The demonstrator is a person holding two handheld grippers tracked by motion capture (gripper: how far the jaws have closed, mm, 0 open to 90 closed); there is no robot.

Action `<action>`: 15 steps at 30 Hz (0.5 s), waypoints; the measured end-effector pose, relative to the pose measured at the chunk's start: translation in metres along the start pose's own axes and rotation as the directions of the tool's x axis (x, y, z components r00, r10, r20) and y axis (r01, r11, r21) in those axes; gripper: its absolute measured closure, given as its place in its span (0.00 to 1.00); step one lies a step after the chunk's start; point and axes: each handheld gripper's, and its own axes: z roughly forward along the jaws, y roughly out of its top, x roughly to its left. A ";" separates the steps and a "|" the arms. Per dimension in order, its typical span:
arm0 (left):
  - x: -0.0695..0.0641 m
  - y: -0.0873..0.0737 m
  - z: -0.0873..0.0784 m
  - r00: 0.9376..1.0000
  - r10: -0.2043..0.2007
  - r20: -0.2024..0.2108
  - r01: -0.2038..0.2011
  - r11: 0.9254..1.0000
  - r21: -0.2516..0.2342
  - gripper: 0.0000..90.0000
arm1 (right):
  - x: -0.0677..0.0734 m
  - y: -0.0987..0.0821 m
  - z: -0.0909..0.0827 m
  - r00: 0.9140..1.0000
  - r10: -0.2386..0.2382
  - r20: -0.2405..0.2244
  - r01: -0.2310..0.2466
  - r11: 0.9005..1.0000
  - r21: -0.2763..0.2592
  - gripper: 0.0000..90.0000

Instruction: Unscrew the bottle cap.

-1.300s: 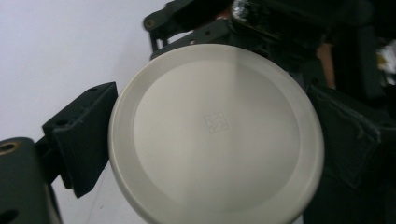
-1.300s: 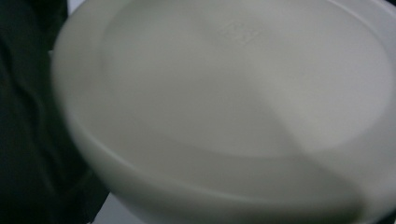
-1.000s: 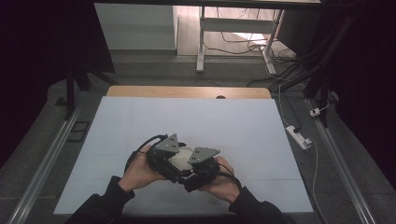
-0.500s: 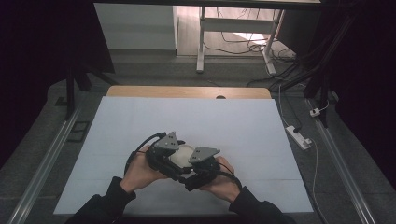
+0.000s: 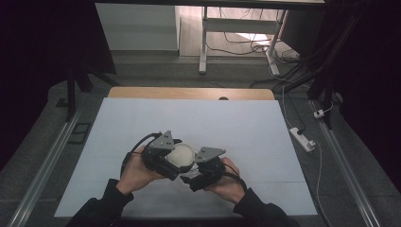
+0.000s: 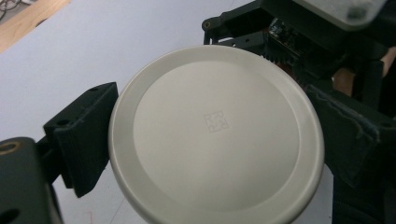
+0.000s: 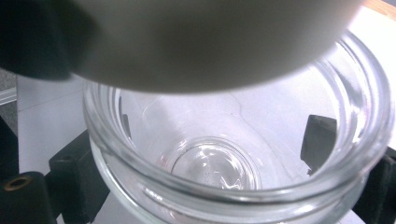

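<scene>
Near the front edge of the white table (image 5: 246,127), the high view shows both grippers meeting at one white lid (image 5: 180,154). In the left gripper view, the left gripper (image 6: 210,135) clamps that stiff, light lid by its rim. In the right gripper view, the right gripper (image 7: 205,154) grips one glass jar (image 7: 233,186), open-mouthed beneath the lid: slippery and breakable, best held around its body.

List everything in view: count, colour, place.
Lid: one, off-white, round, between the left gripper's jaws, above the jar mouth.
Glass jar: one, clear, open, between the right gripper's jaws.
Table sheet: one, pale blue-white, covering the table.
Wooden edge: one, tan, at the table's far side.
Power strip: one, white, on the floor right of the table.
Left gripper: one, black, on the lid.
Right gripper: one, black, on the jar.
Hands: two, at the near edge.
</scene>
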 end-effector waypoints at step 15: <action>-0.008 -0.003 -0.012 1.000 0.015 0.004 -0.015 1.000 -0.017 0.09 | -0.013 -0.002 -0.007 0.999 0.026 0.037 -0.025 1.000 -0.008 0.07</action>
